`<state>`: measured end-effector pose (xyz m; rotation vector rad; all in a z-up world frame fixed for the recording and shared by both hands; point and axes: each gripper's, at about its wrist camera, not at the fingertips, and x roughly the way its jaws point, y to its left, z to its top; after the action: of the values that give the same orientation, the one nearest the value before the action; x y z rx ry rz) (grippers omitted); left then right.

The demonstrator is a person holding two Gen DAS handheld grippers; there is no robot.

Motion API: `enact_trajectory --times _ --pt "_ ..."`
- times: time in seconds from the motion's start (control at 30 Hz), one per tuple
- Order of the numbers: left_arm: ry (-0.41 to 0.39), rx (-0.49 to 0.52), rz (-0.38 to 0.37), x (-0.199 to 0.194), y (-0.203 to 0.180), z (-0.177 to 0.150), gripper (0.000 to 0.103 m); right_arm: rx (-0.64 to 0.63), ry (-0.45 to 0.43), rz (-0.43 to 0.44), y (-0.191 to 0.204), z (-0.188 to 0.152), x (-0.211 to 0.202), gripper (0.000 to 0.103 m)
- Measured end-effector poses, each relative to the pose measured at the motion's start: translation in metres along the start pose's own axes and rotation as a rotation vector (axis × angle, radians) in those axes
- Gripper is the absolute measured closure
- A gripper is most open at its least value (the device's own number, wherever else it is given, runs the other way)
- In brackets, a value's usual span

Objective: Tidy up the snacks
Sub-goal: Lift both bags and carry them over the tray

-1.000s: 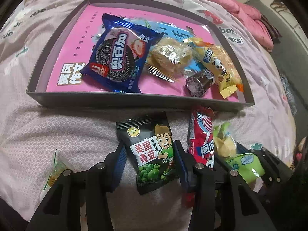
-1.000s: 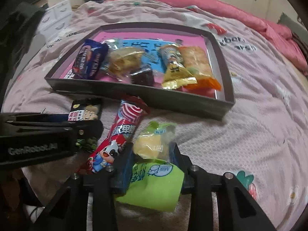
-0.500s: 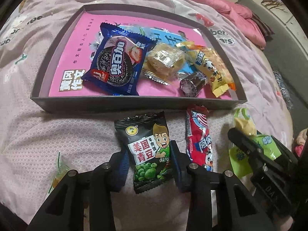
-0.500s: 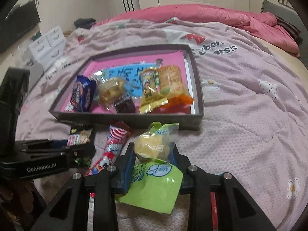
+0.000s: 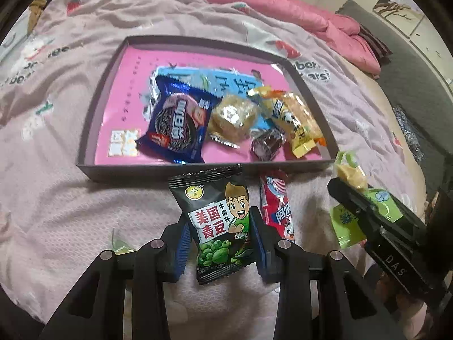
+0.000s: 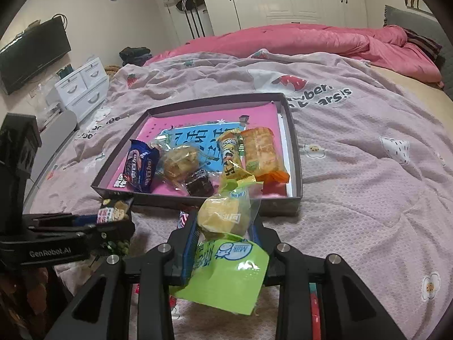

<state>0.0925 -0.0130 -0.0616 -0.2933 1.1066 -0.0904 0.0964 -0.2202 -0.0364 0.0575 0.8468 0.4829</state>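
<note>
My left gripper (image 5: 219,226) is shut on a black green-pea packet (image 5: 215,212), held up off the bed just before the tray's near wall. My right gripper (image 6: 223,226) is shut on a green milk-cake packet (image 6: 226,272), also lifted, and shows at the right in the left wrist view, the packet (image 5: 345,221) in its jaws. The dark tray (image 5: 127,171) with a pink floor holds a blue cookie packet (image 5: 178,124), a clear-wrapped pastry (image 5: 232,116), a dark candy (image 5: 267,146) and a yellow packet (image 5: 294,124). A red packet (image 5: 276,206) lies on the bed between the grippers.
A small clear-green wrapper (image 5: 120,243) lies on the pink bedspread beside my left fingers. A rumpled pink duvet (image 6: 283,39) fills the far side of the bed. White drawers (image 6: 82,85) and a wall television (image 6: 34,53) stand off to the left.
The left jaws have closed onto the pea packet. Both grippers have risen with their packets, and the tray now sits farther off in both views.
</note>
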Motion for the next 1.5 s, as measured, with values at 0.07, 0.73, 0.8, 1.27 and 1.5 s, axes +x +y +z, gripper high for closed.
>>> enact_trajectory --times 0.07,0.73,0.8,1.27,1.5 --pt "-0.011 0.006 0.006 -0.003 -0.001 0.001 0.064 -0.002 -0.010 0.003 0.001 0.001 -0.002 0.068" --pt "-0.122 0.034 0.026 -0.029 -0.004 0.022 0.064 -0.032 -0.149 0.080 0.013 0.020 -0.023 0.068" --pt "-0.130 0.032 0.025 -0.030 -0.004 0.024 0.064 -0.031 -0.160 0.079 0.013 0.023 -0.024 0.068" --pt "-0.181 0.047 0.029 -0.028 -0.008 0.049 0.064 -0.015 -0.206 0.086 0.004 0.040 -0.023 0.068" --pt "-0.195 0.072 0.028 -0.017 -0.017 0.057 0.064 -0.021 -0.221 0.090 0.003 0.045 -0.022 0.069"
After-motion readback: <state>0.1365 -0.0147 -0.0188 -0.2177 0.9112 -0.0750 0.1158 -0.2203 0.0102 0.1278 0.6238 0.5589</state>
